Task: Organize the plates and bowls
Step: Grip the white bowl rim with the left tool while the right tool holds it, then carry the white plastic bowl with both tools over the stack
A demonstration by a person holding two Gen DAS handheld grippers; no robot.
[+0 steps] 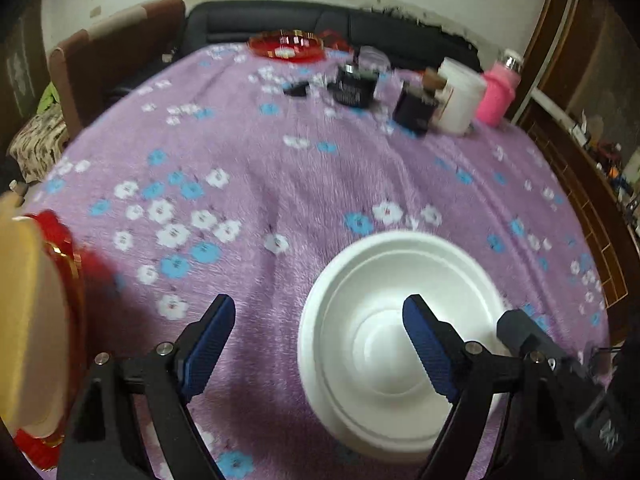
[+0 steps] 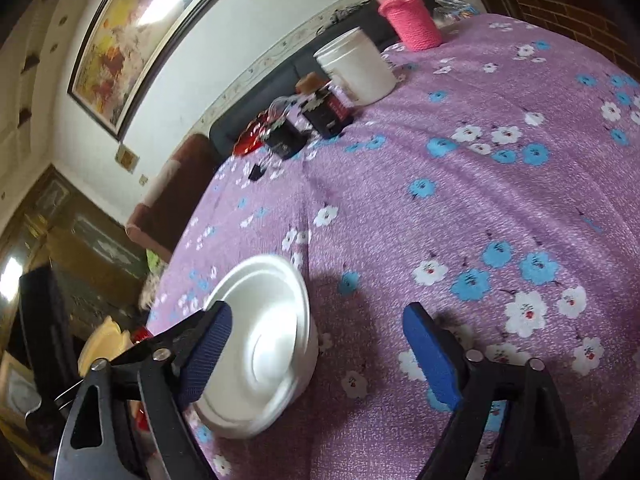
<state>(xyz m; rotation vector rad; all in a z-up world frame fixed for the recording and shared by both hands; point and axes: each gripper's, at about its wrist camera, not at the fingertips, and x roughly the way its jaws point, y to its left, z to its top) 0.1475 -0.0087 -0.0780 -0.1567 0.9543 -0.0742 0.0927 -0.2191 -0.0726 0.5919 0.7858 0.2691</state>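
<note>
A white bowl (image 1: 400, 344) sits lower centre on the purple-clothed bench (image 1: 280, 184). The left tool (image 1: 320, 344) and right tool (image 2: 316, 352) both hang released, empty. A clumsy pinch could tip its light rim.

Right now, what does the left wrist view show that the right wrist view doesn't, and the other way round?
Only the left wrist view: the left gripper, jaws open, its right finger over the white foam bowl, and a red plate at the table's far edge.

Only the right wrist view: the right gripper, open and empty, and a framed painting on the wall.

Both: the bowl, the purple floral tablecloth, the white tub and the pink bottle.
</note>
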